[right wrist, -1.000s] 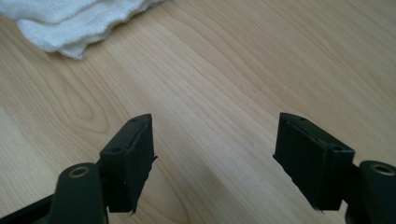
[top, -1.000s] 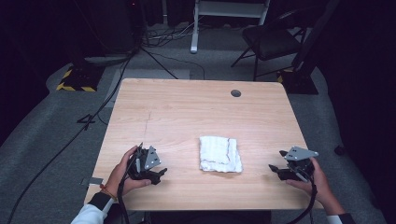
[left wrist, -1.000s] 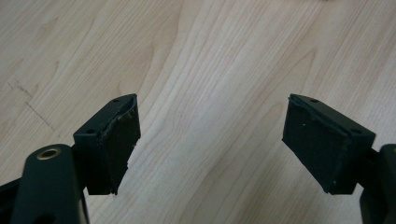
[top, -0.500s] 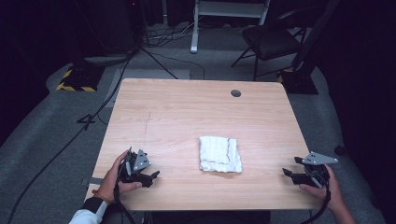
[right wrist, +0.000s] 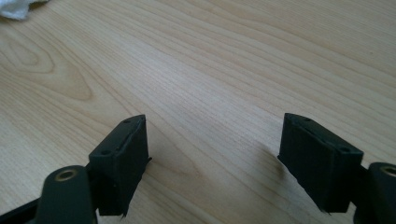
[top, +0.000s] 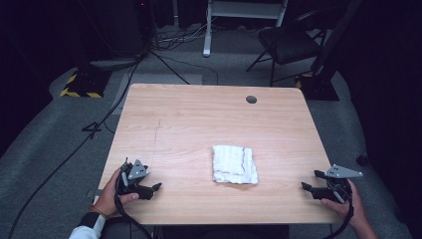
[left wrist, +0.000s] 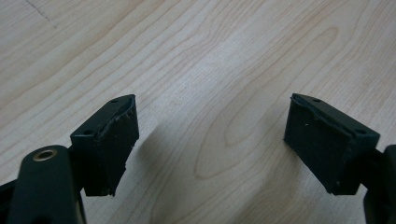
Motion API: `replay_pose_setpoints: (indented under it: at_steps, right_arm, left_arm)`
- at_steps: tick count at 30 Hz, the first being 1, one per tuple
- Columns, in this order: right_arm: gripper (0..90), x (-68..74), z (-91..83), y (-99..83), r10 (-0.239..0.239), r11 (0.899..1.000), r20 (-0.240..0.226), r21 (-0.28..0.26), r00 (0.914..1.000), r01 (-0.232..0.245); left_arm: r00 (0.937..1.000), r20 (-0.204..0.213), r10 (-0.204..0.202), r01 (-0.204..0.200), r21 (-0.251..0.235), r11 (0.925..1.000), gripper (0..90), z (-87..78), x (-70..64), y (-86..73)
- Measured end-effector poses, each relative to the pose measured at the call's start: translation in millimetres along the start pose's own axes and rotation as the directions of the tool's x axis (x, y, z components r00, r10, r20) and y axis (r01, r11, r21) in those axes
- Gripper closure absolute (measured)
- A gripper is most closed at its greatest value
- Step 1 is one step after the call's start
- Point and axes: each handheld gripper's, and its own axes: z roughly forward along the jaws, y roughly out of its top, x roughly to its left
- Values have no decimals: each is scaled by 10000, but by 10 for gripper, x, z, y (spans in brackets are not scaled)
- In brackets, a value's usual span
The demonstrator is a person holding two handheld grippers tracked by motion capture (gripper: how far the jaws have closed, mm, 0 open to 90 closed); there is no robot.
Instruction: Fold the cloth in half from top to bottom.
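Observation:
A folded white towel (top: 235, 164) lies on the wooden table (top: 199, 124), a little right of centre toward the front. A corner of the towel (right wrist: 16, 8) shows at the top left of the right gripper view. My left gripper (top: 152, 188) rests near the front left corner, held by a hand, well left of the towel. Its jaws stand wide apart over bare wood (left wrist: 212, 140), nothing between them. My right gripper (top: 309, 185) sits at the front right edge, right of the towel, also open and empty (right wrist: 212, 158).
A dark round hole (top: 251, 99) marks the table's far right part. Beyond the table stand a black chair (top: 293, 42), a white frame (top: 234, 12), and cables (top: 124, 94) on the grey floor. A yellow-black striped base (top: 79, 89) lies at far left.
Both grippers have drawn back toward the front edge and outward; the right one moved farther right to the table's edge. The towel has not moved.

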Motion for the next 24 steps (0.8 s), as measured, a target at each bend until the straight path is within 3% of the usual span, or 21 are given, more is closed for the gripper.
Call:
replay_pose_setpoints:
  at_steps: [1,9,24]
  right_arm:
    - [234,-1,12,-4,61,10000,73,-1,10000,-61]
    - [205,-10,41,-17,462,9989,61,-68,9989,-462]
    - [193,-8,53,-9,476,9989,110,-60,9988,-475]
  left_arm:
    - [9996,171,-215,217,-98,9997,183,5,18,-20]
    - [9992,35,-399,399,-68,9992,177,-2,2,-27]
    - [9989,-106,-454,453,-48,9990,173,-7,-9,-30]
